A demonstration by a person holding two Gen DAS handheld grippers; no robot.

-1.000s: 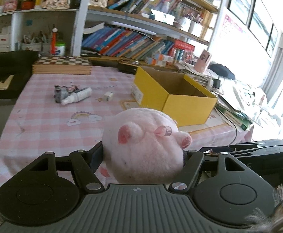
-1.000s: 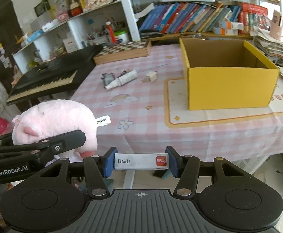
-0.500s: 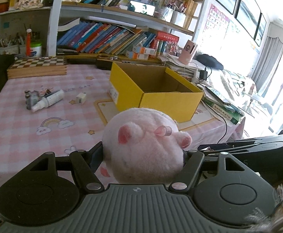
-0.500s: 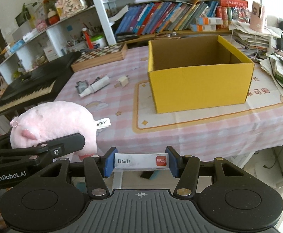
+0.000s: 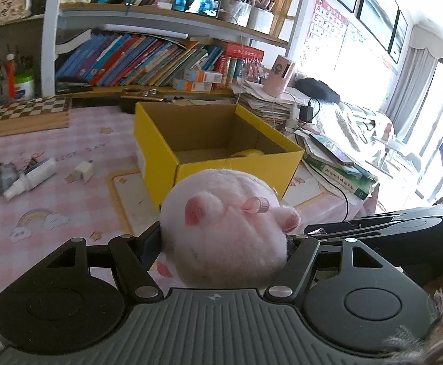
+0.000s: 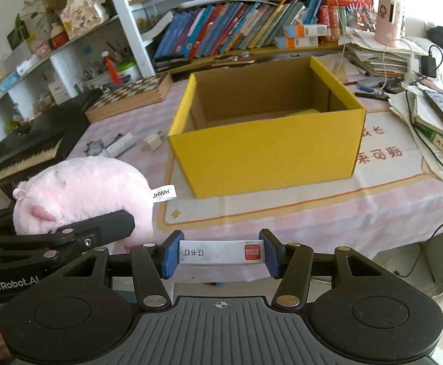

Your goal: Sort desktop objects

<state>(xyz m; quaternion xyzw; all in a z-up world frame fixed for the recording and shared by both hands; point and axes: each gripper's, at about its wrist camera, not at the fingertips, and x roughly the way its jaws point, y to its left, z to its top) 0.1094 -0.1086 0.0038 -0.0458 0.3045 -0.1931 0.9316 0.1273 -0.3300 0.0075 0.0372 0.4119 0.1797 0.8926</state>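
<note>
Since the earlier frames both grippers have been advancing toward the yellow box, which now looms larger and nearer in both views, its open top showing more of the cardboard floor.

The left gripper is pinching the pink plush pig between its two fingers, the toy bulging up above them, just in front of the box's near corner and above the table edge. From the right wrist view the same pig is sitting to the left of the box, with a white tag reading JHWH sticking out toward it.

The right gripper is clamping a small white staple box by its two short ends, blue finger pads pressing on either side. It is hanging in front of the box's long front wall, off the near edge of the table.

Inside the box, something yellow is lying against the far right corner; what it is cannot be told.

To the left of the box, a white spray bottle is lying on its side on the pink checked cloth, touching a small grey object, with a small white cube between them and the box. A chessboard is resting behind and to the left of the box, and a black keyboard is standing further left.
</note>
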